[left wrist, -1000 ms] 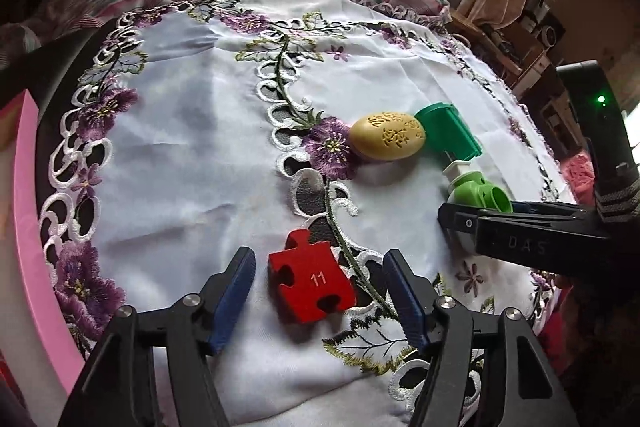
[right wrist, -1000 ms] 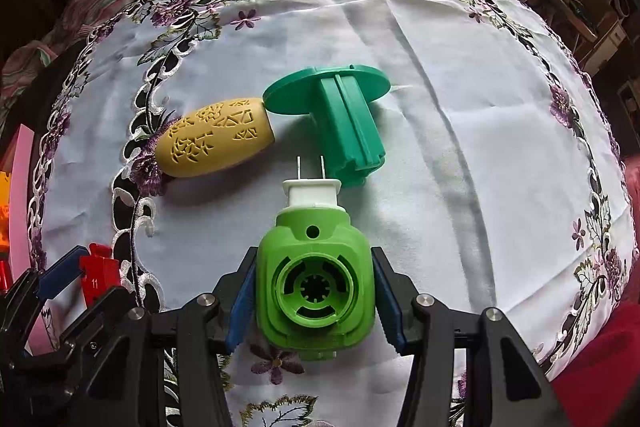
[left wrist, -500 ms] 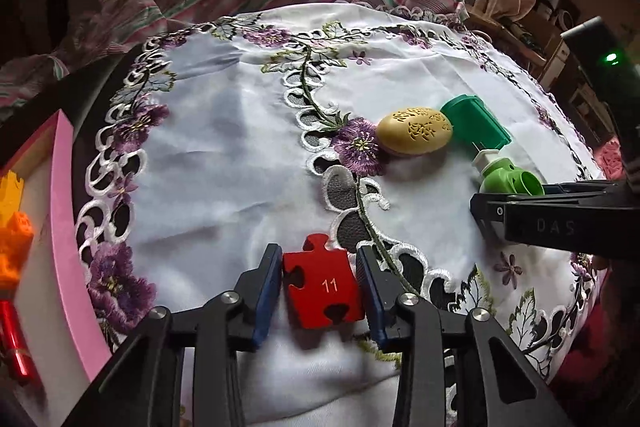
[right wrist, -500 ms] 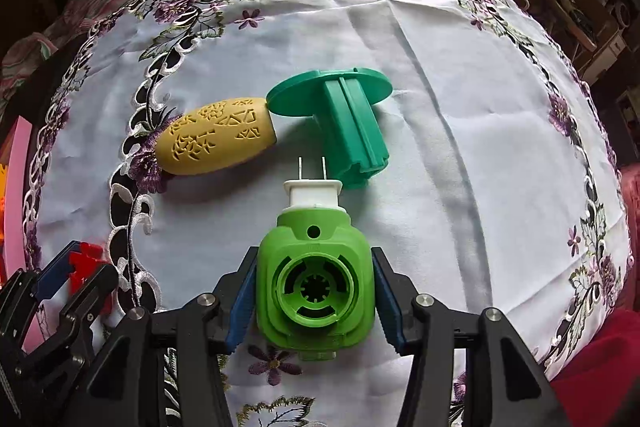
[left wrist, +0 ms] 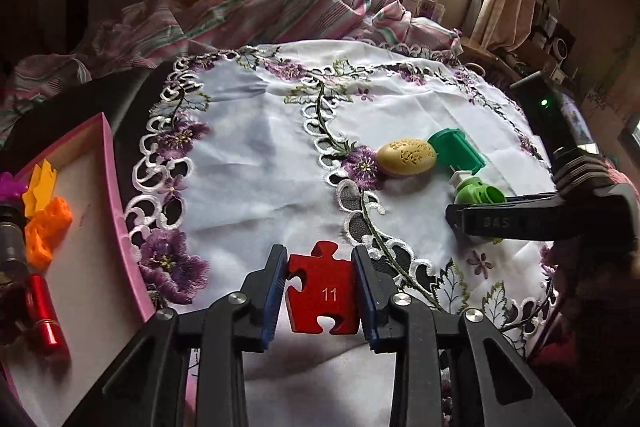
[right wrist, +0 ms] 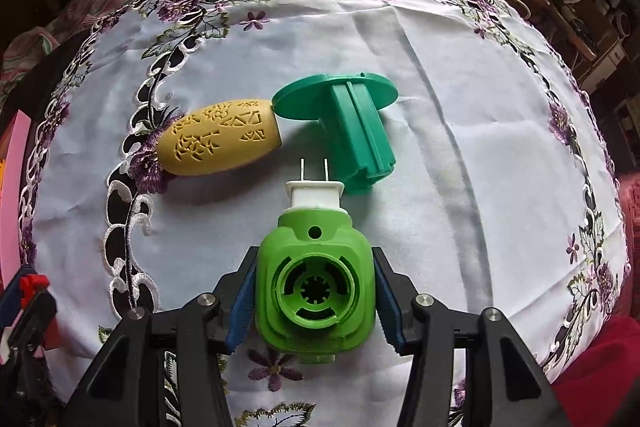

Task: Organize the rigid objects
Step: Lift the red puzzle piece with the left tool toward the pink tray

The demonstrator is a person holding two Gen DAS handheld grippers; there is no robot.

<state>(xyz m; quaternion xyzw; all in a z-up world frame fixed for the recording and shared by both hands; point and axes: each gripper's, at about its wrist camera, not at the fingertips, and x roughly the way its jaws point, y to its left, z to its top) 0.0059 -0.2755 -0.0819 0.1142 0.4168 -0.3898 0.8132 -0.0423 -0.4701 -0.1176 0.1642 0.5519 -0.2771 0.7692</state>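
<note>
At the far left of the left wrist view sits the pink tray (left wrist: 120, 203), its rim just beside the embroidered white cloth (left wrist: 256, 163) that covers the table. Inside the tray you can see a red cylinder (left wrist: 42, 311), an orange block (left wrist: 46, 229) and a yellow piece (left wrist: 40, 187), all close together near the tray's left side.

Moving right, your left gripper (left wrist: 320, 291) is clamped on the red puzzle piece (left wrist: 322, 297), marked 11; both blue pads touch its side edges, and the piece sits low over the cloth near the front edge of the table.

Further right, near the middle of the cloth, the yellow perforated oval (right wrist: 218, 143) lies on its side on a purple embroidered flower. Its right end touches the flange of the dark green flanged part (right wrist: 352, 119), which also lies on its side.

Just in front of those two, your right gripper (right wrist: 316, 291) grips the light green plug-in device (right wrist: 316, 279) by its left and right sides, with the round opening facing the camera. Its white plug end and two metal prongs point away from you, toward the dark green part, stopping just short of it.
</note>
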